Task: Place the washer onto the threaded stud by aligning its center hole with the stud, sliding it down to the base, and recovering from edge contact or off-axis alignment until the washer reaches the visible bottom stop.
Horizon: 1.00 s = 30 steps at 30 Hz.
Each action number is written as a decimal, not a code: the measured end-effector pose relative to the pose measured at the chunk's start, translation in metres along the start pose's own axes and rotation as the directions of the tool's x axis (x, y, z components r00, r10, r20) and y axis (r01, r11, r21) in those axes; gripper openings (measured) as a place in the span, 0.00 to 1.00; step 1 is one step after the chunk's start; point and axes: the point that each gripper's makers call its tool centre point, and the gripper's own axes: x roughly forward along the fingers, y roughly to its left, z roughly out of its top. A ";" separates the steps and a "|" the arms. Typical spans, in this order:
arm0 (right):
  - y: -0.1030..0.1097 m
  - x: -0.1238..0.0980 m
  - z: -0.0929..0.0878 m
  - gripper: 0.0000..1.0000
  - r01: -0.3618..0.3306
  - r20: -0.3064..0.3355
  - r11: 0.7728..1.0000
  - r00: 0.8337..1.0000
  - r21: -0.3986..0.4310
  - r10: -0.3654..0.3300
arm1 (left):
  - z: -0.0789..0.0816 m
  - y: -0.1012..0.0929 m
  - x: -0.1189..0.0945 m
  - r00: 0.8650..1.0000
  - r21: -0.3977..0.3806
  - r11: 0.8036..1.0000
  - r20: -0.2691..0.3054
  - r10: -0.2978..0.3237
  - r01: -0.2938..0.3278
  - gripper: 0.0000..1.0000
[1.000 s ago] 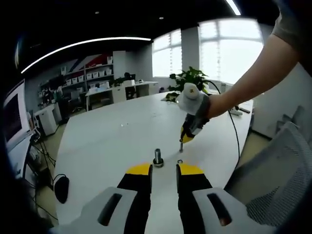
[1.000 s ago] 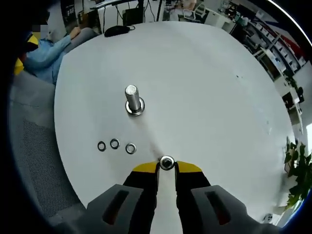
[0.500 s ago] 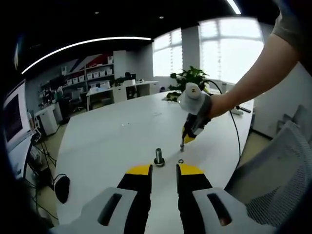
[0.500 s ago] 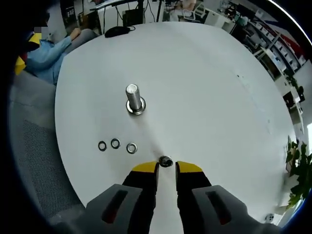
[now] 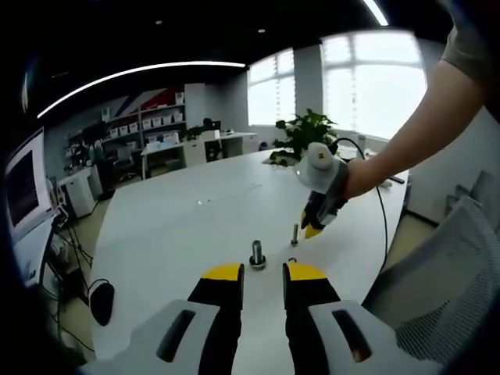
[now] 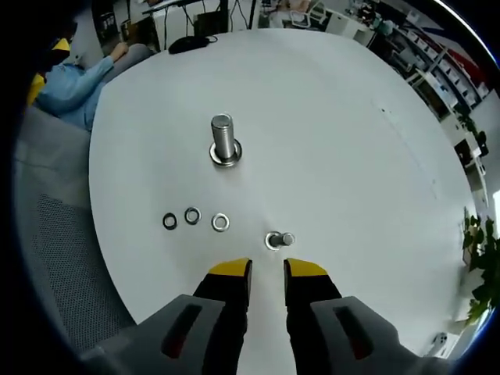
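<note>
In the right gripper view a large threaded stud (image 6: 224,141) stands upright on the white table (image 6: 336,133). Three washers (image 6: 192,216) lie flat in a row to its near left. A small stud (image 6: 278,240) rests on the table just ahead of my right gripper (image 6: 268,269), whose jaws are open and touch nothing. In the left gripper view the large threaded stud (image 5: 256,254) stands just beyond my left gripper (image 5: 263,272), open with nothing between its tips. Beside it stands the small stud (image 5: 294,233), and the right gripper (image 5: 314,227) hovers by it, held by a hand.
A person in a blue sleeve (image 6: 70,82) sits at the table's far left edge, near a black mouse (image 6: 191,43). A mesh chair (image 6: 47,258) is close on the left. A potted plant (image 5: 312,129), a cable (image 5: 380,219) and a grey chair (image 5: 445,266) are on the right.
My right gripper has let go of the small stud, which now rests on the table, and has drawn back from it. The left gripper has stayed in place.
</note>
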 end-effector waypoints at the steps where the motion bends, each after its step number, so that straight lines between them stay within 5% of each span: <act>1: 0.002 0.001 -0.001 0.19 -0.004 0.000 1.000 1.000 0.007 0.004 | 0.000 0.000 0.000 1.000 0.000 1.000 0.000 -0.001 0.001 0.18; 30: 0.040 0.032 0.012 0.19 -0.081 -0.007 0.995 0.997 0.060 0.081 | 0.000 0.003 -0.001 1.000 -0.013 1.000 0.005 0.009 -0.009 0.18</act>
